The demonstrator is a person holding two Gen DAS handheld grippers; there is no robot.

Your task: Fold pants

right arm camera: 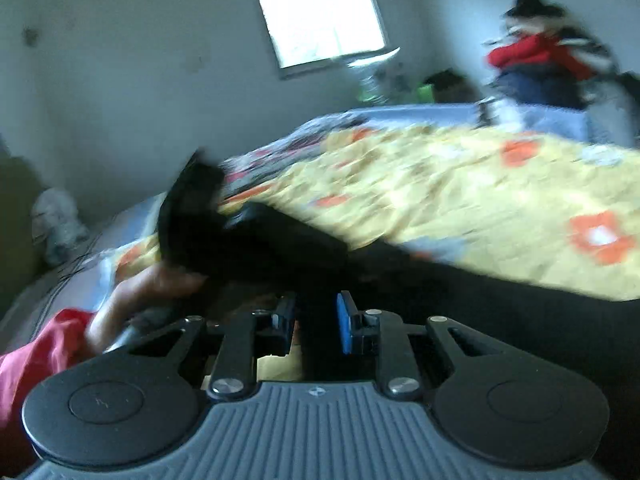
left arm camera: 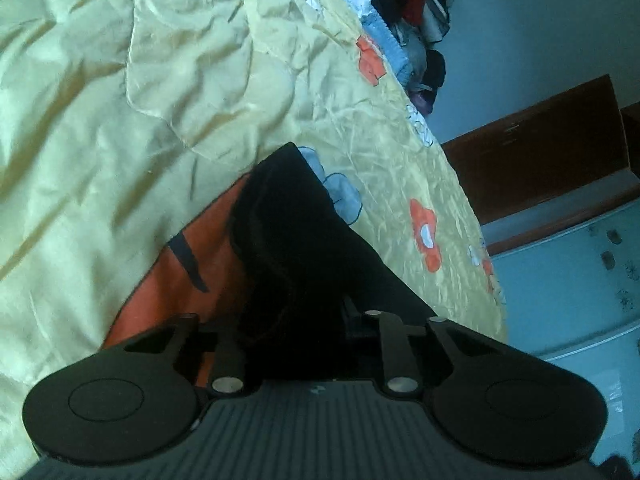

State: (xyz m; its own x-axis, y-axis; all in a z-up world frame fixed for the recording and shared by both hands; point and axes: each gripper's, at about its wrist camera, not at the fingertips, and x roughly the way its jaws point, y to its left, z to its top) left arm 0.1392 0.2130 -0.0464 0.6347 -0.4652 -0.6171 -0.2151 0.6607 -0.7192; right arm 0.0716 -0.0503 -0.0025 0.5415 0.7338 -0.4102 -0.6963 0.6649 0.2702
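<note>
The black pants hang from my left gripper, which is shut on the fabric; the cloth covers its fingers. In the right wrist view the black pants stretch across the lower middle over the yellow flowered bedspread. My right gripper is shut on a fold of the pants between its blue-padded fingers. The person's hand and the other gripper show at the left, holding the far end of the pants raised. The right view is motion-blurred.
The yellow flowered bedspread is wrinkled. A pile of mixed clothes lies at the bed's far edge, also seen in the right wrist view. A brown wooden cabinet stands beside the bed. A window is in the far wall.
</note>
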